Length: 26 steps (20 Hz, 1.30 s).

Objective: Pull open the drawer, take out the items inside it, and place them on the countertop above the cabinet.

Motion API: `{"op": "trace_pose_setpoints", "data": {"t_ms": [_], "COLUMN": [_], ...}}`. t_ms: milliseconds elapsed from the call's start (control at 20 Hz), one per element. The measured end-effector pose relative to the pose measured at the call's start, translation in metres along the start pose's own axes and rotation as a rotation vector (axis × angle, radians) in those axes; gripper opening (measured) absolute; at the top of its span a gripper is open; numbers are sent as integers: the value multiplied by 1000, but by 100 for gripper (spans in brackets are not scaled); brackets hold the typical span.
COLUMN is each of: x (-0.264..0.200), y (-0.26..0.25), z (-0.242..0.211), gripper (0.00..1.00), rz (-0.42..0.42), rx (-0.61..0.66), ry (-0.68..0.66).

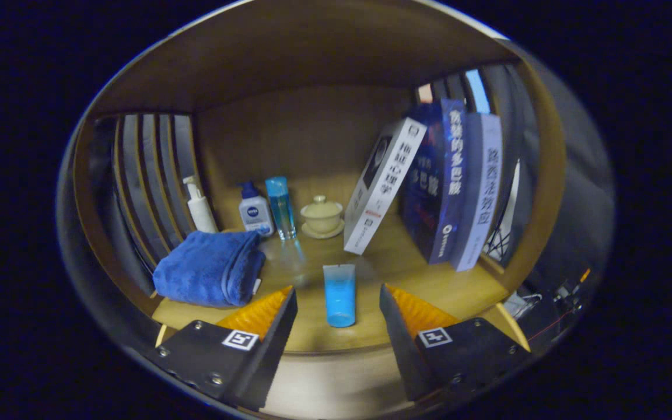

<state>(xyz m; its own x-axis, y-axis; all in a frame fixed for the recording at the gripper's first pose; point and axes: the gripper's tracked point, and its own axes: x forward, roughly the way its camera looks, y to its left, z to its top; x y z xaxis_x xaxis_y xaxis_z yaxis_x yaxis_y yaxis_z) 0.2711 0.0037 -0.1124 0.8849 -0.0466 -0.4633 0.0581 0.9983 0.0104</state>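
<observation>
Between the spread fingers of the released claw (pixel 339 303), blue tube (pixel 339 294) apparently untouched, near countertop (pixel 336 341) front edge, folded towel (pixel 210 268) beside.

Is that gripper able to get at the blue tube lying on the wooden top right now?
Probably yes. The blue tube lies flat between the open gripper fingers with nothing on it; the folded blue towel and the books sit off to either side.

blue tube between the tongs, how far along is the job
Done: the blue tube lies on the wooden countertop, seemingly placed. In hand: nothing; the tongs are open, fingers either side of the tube without touching. Left: can't tell; the drawer isn't visible here.
</observation>
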Motion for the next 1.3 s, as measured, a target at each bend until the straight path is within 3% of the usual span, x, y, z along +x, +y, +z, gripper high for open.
{"op": "trace_pose_setpoints", "data": {"t_ms": [250, 500, 700, 950, 1100, 1300], "x": [-67, -118, -156, -173, -174, -171], "y": [0, -7, -14, -19, -16, -9], "z": [11, -14, -30, -85, -118, -153], "gripper": [88, 88, 88, 88, 99, 100], "rz": [-14, -42, -60, -73, -59, -34], "rx": [-17, -23, 48, 77, 98, 129], "ry": [-180, -250, -311, -254, -194, -127]}}
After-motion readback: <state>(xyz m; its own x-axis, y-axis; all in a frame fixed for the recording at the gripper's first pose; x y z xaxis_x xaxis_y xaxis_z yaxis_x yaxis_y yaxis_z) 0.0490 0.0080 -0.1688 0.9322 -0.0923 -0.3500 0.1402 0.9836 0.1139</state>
